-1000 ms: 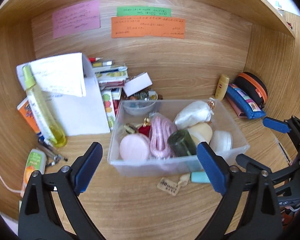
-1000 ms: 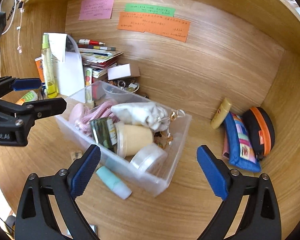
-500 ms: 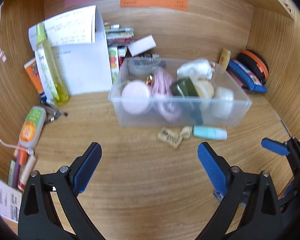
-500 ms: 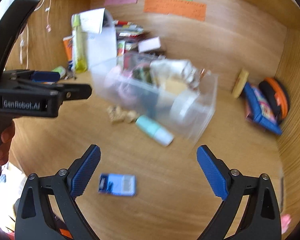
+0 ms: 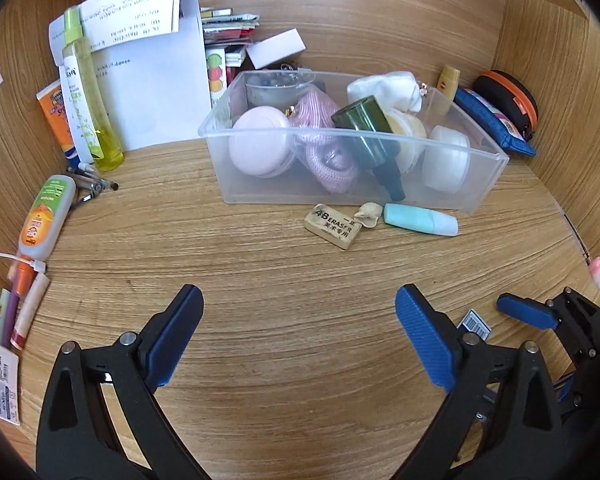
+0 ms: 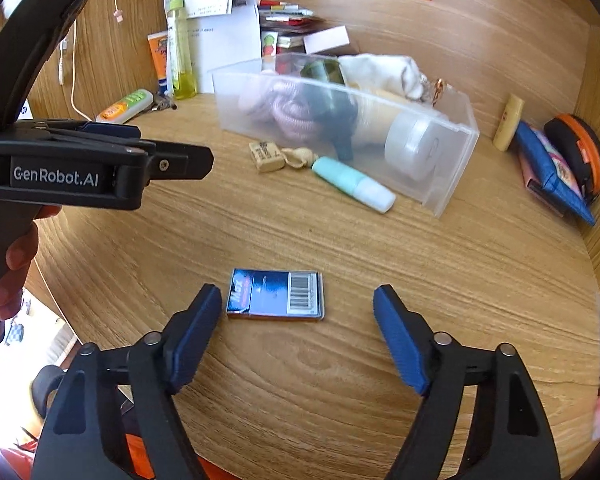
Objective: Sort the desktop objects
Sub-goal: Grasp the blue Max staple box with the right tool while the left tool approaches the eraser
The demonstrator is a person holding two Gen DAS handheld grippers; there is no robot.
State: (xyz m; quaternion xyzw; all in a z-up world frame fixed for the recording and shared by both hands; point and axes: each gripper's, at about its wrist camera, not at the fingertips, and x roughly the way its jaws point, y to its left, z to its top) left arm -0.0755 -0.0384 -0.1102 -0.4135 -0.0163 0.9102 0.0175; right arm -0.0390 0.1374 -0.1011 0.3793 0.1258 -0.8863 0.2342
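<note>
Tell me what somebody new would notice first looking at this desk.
Probably the clear plastic bin at the back middle, crammed with jars, a dark green bottle and pink cord. Next, the blue barcoded card lying flat on the wood between the open right gripper fingers. An eraser and mint tube lie in front of the bin.

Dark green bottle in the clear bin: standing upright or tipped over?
Tipped. The dark green bottle lies slanted in the clear bin, base up at the rim, narrow neck pointing down toward the front wall.
</note>
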